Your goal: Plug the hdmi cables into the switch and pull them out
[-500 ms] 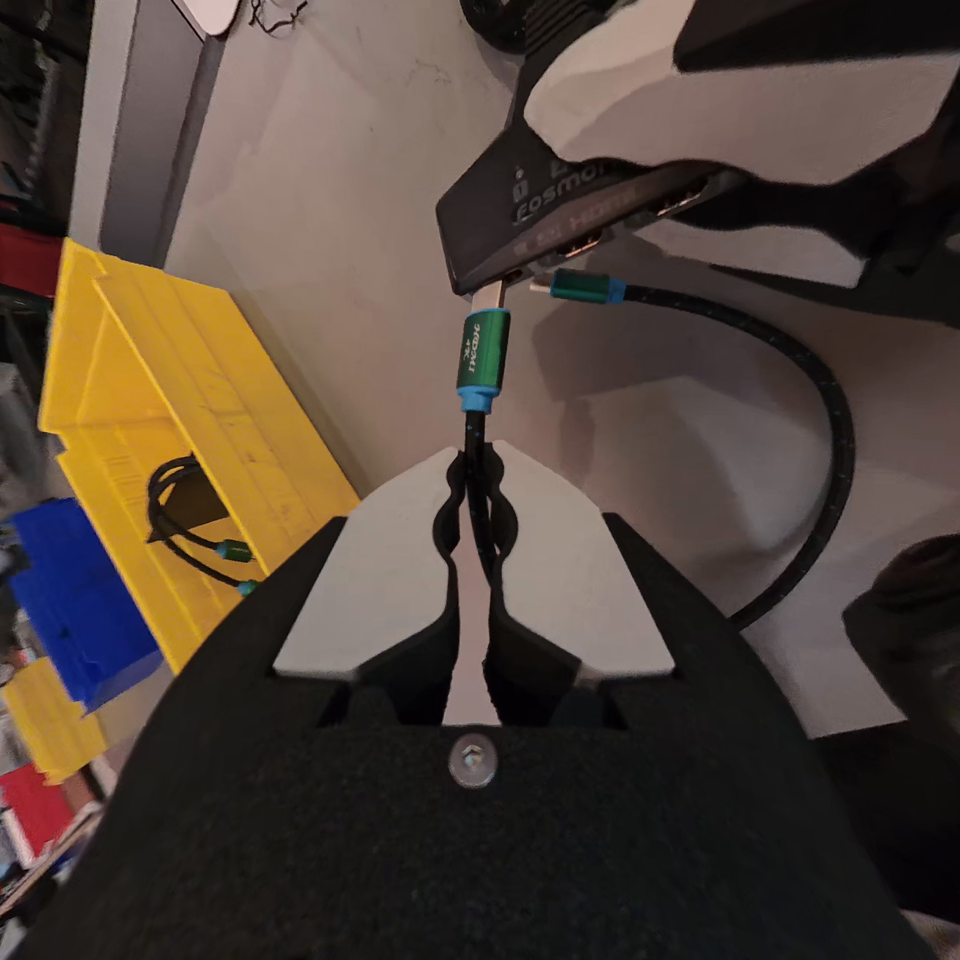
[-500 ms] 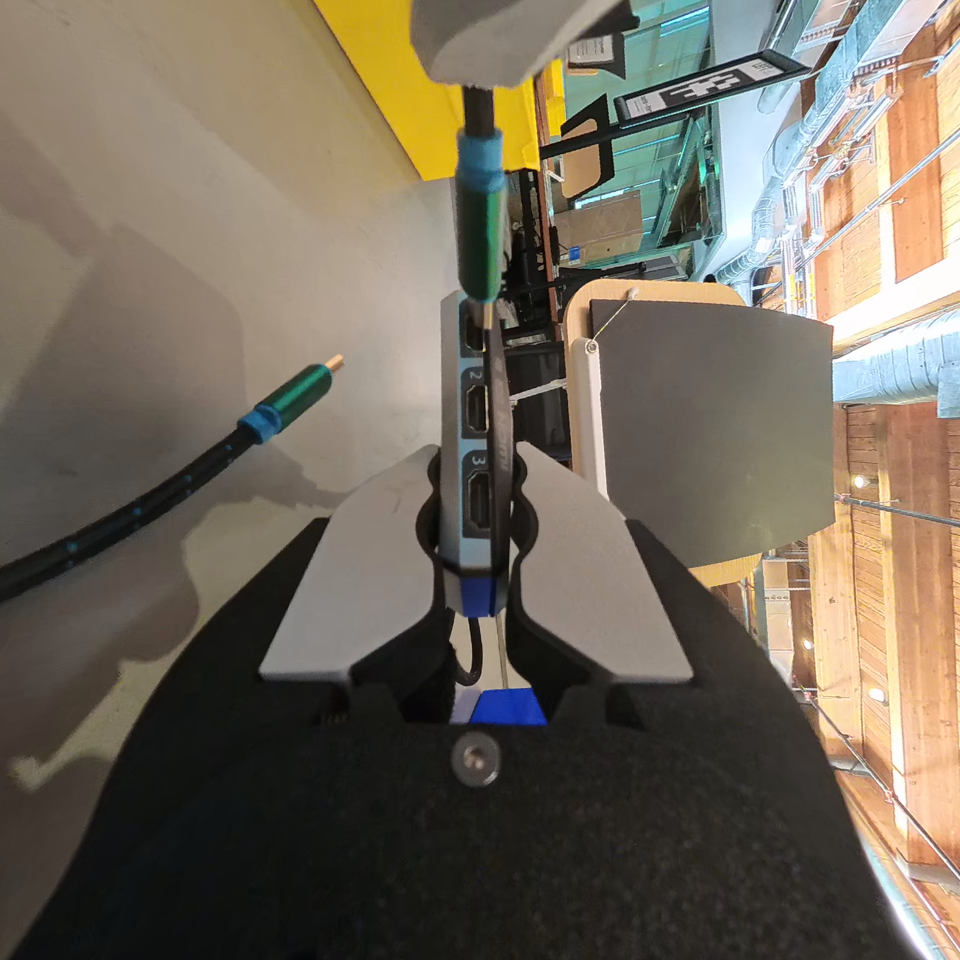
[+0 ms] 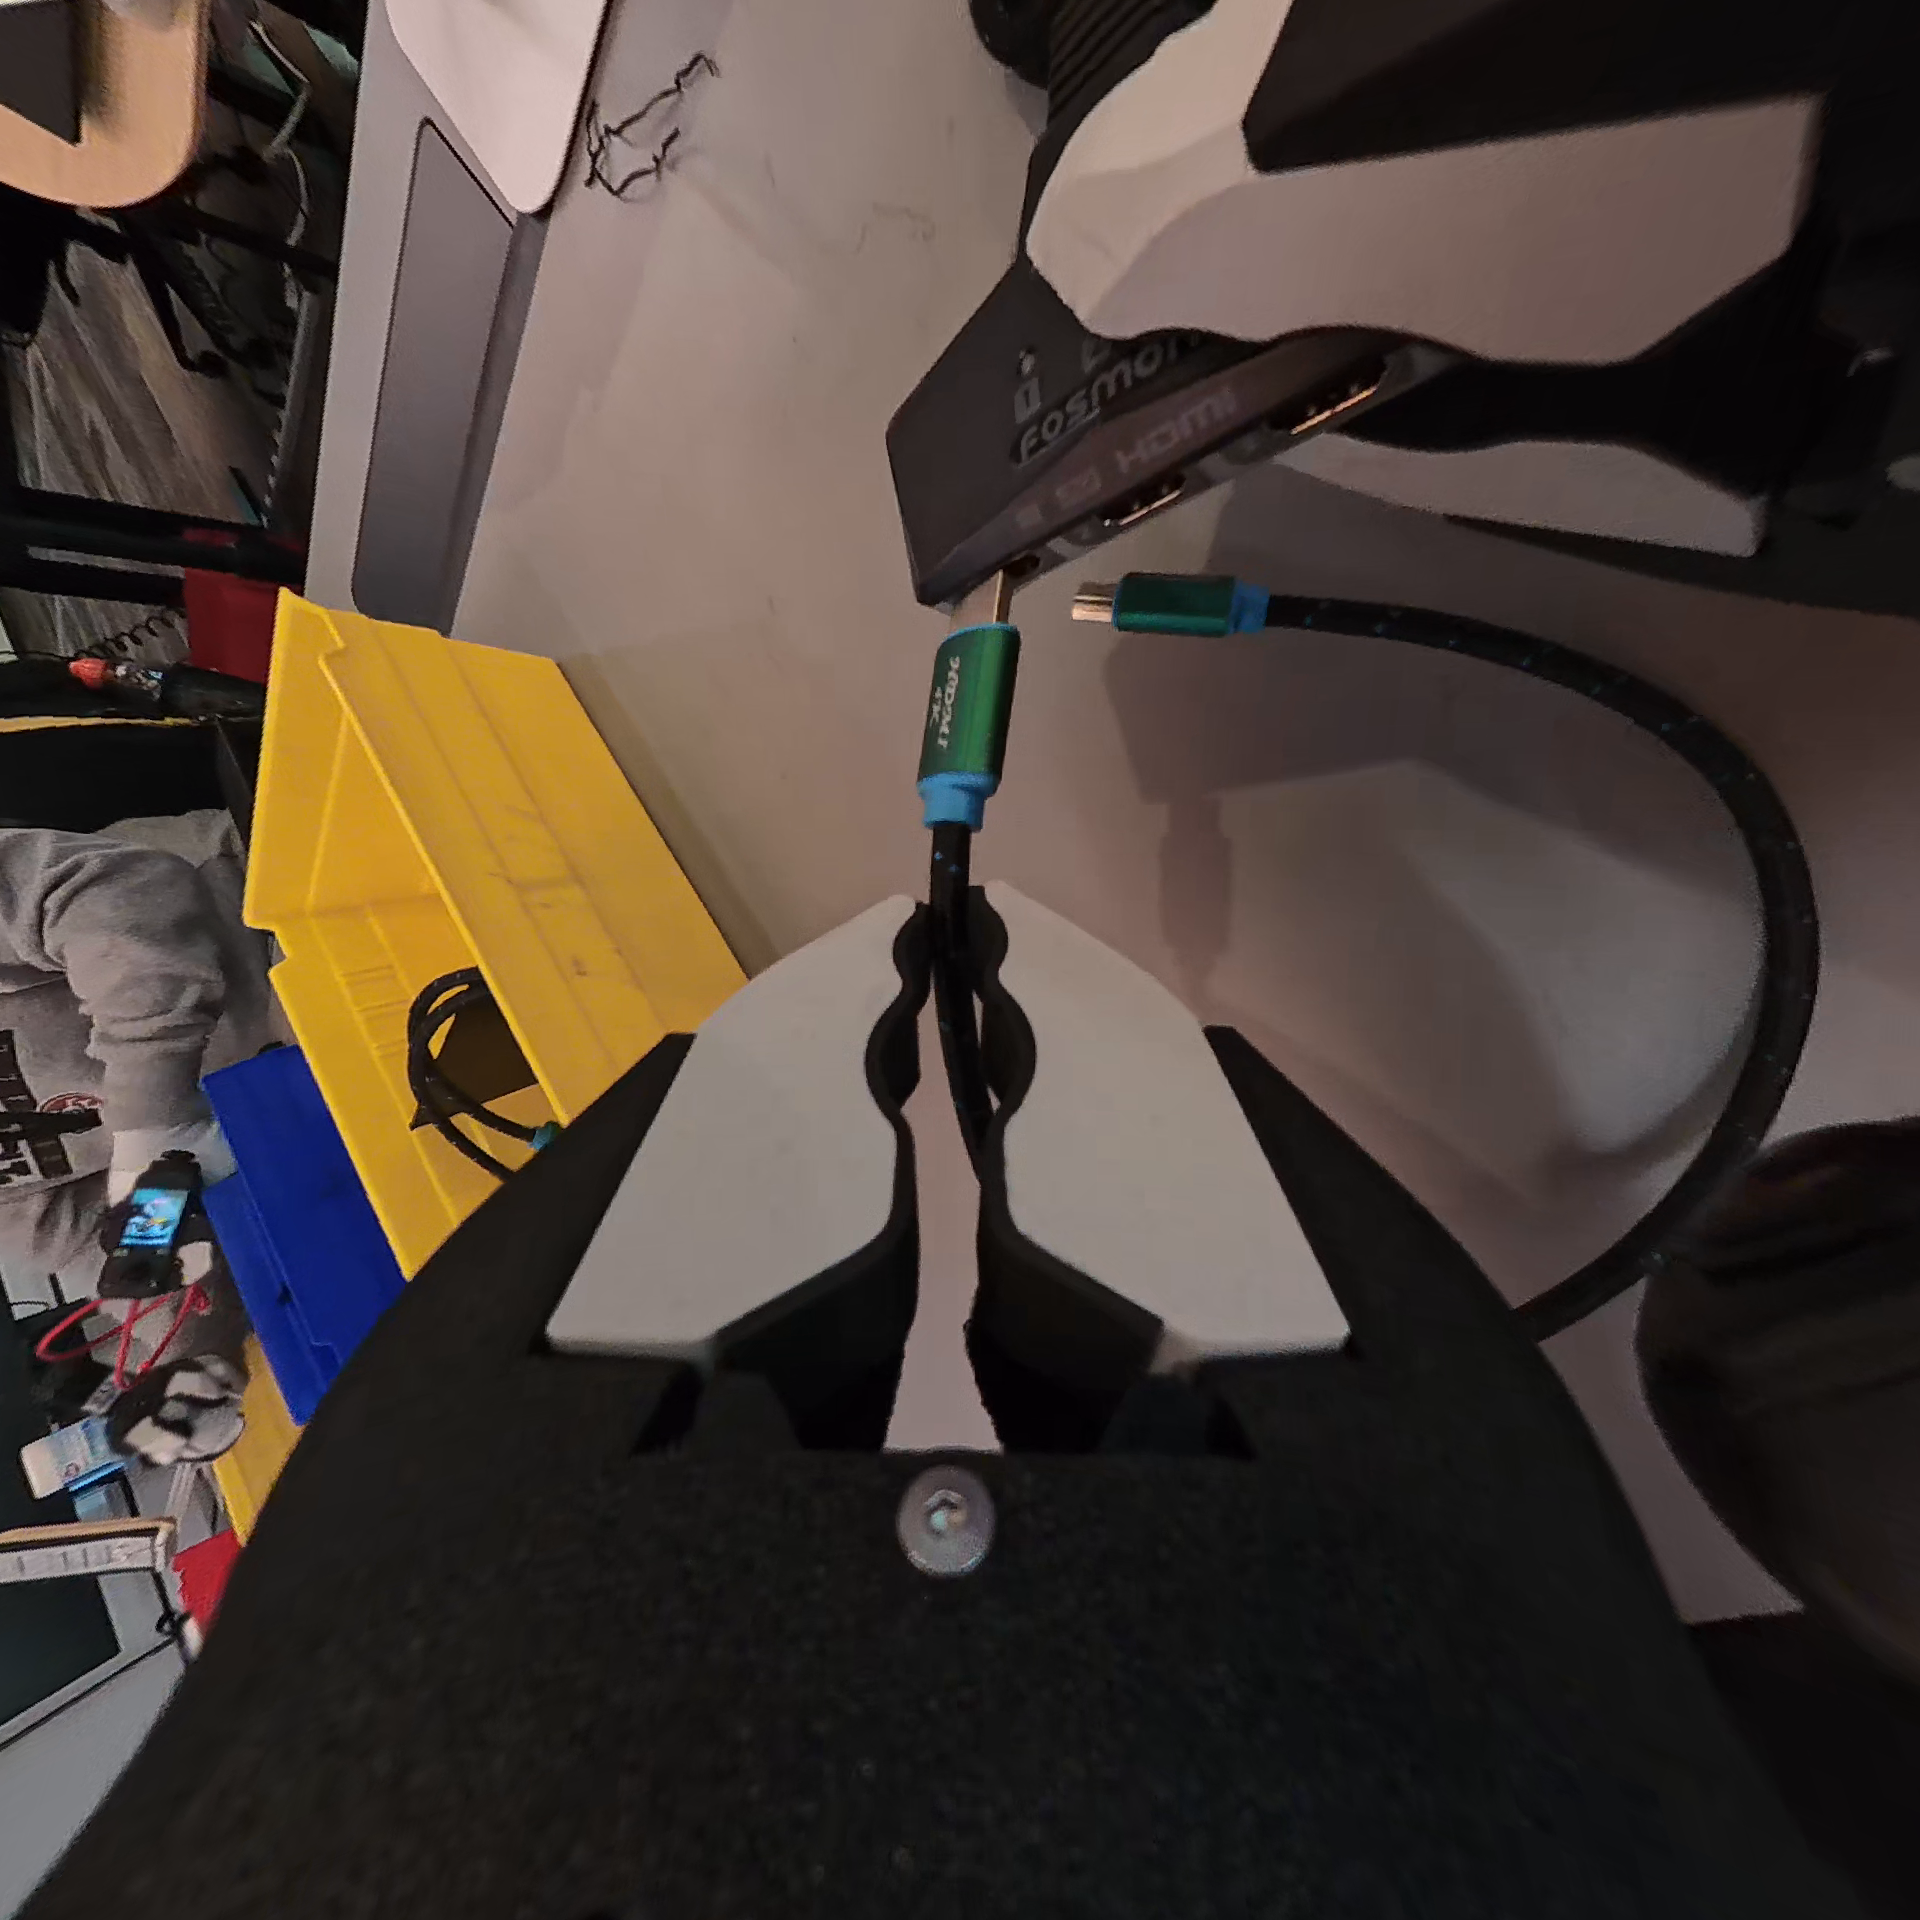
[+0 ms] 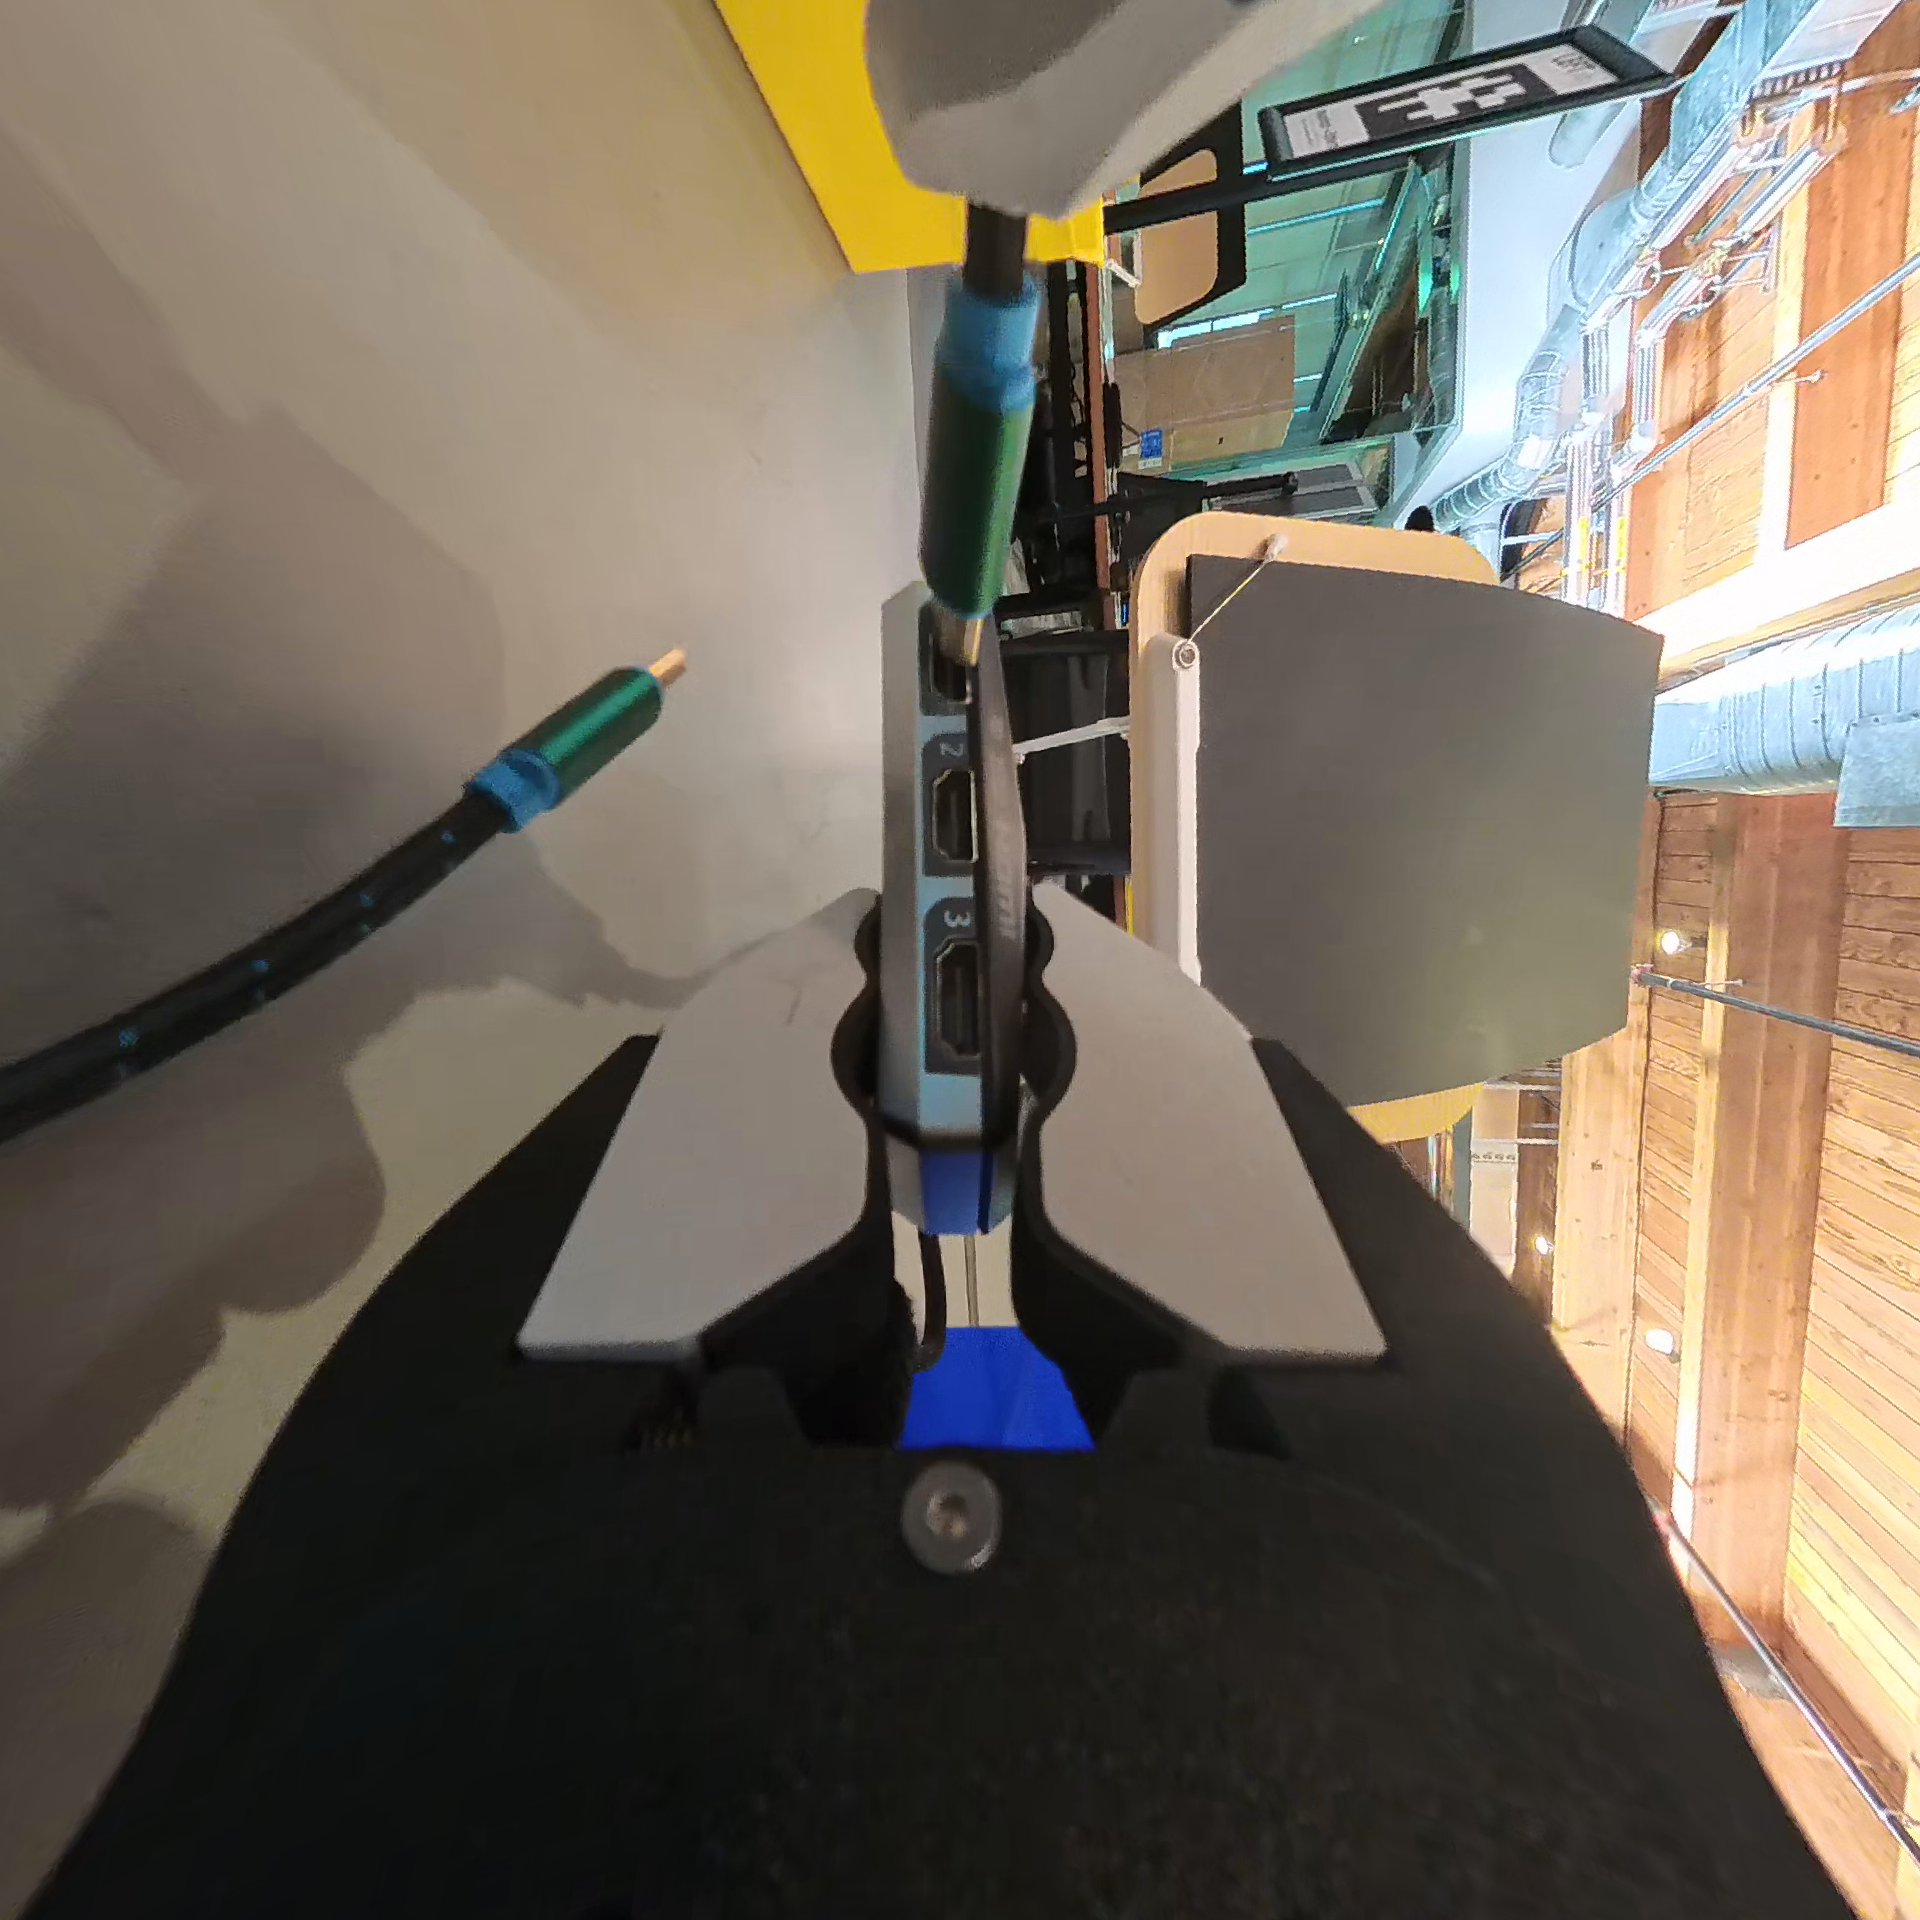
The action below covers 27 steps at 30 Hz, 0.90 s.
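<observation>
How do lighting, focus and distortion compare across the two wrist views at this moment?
Left wrist view: dim and warm, with the switch and the right gripper's shadow falling dark on the table; the plug is sharp, the background person smeared. Right wrist view: brighter, with big soft shadows; the held plug is slightly soft, and the fisheye bends the loose cable and the ceiling lines.

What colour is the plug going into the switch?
Green plug with a blue collar; clearest in the left wrist view.

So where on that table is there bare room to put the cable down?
Bare tabletop lies between the yellow bin and the switch. It is crowded under the switch, where the loose cable loops and both tools, left and right, meet.
</observation>
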Each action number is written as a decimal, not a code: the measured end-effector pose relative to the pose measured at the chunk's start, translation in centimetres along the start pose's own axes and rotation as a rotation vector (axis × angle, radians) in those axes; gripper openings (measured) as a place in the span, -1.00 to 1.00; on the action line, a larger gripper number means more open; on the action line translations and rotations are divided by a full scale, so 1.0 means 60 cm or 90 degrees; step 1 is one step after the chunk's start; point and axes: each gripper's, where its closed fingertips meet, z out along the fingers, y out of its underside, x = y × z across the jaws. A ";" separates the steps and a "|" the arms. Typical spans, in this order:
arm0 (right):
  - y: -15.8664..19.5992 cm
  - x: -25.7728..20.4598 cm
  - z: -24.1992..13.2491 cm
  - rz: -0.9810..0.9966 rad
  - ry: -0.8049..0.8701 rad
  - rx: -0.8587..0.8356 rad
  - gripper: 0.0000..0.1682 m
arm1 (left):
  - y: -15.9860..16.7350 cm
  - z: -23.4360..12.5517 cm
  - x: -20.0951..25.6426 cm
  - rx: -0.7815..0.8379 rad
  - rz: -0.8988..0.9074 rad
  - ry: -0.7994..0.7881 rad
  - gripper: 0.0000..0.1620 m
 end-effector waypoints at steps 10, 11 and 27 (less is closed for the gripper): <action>-0.005 -0.008 -0.001 -0.017 -0.005 -0.006 -0.74 | 0.008 0.006 0.008 0.032 -0.038 -0.042 -0.93; -0.007 -0.008 -0.001 -0.018 -0.005 -0.005 -0.74 | 0.010 0.005 0.009 0.032 -0.041 -0.045 -0.93; 0.004 0.002 0.001 -0.025 0.005 0.040 -0.74 | 0.054 0.041 0.047 0.100 -0.023 0.032 -0.93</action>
